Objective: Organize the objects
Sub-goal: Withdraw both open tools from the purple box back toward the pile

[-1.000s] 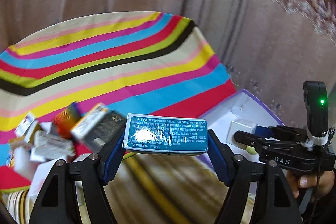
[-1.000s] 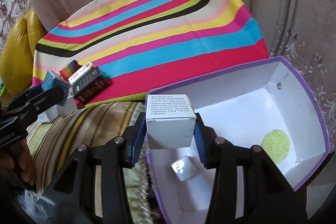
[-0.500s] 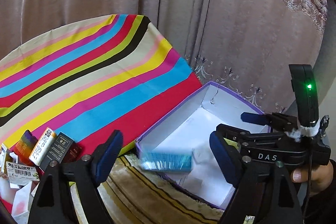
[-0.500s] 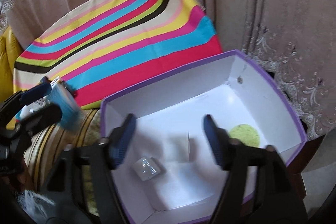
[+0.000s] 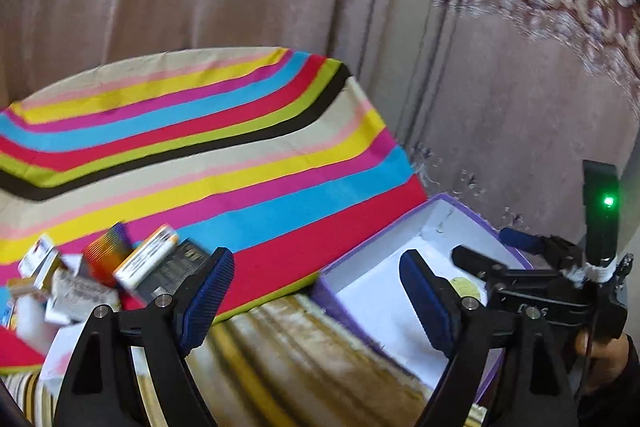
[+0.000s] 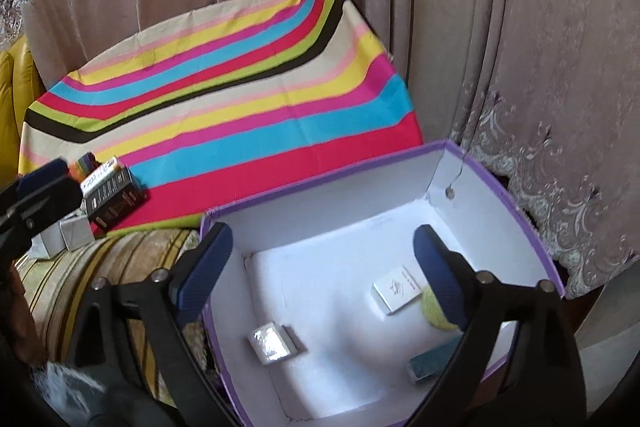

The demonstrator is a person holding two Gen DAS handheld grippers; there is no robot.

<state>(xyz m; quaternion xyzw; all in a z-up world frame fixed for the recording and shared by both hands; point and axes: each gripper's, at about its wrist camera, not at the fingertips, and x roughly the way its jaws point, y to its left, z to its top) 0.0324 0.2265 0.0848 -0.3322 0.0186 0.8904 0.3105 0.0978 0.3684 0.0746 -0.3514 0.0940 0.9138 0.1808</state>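
Note:
The purple box (image 6: 340,211) with a white inside sits at the striped cloth's right edge. On its floor lie a white carton (image 6: 396,289), a small silvery carton (image 6: 272,343) and a teal carton (image 6: 432,363). My right gripper (image 6: 322,267) hangs over it, jaws opening, with nothing between them. My left gripper (image 5: 316,291) is open and empty, above the gap between the purple box (image 5: 372,267) and a pile of small cartons (image 5: 100,275). Each gripper shows in the other's view: the right gripper (image 5: 488,247) and the left gripper (image 6: 48,185).
The round table wears a rainbow-striped cloth (image 6: 240,107). A brown striped cushion (image 5: 304,347) lies in front of it. Beige curtains (image 6: 540,47) hang behind and to the right. A yellow seat (image 6: 12,95) is at the far left. A green round patch (image 6: 430,307) marks the box floor.
Both grippers let go of their cartons: the teal one and the white one now lie in the purple box. Both jaws stand wider. The left view has swung back towards the pile.

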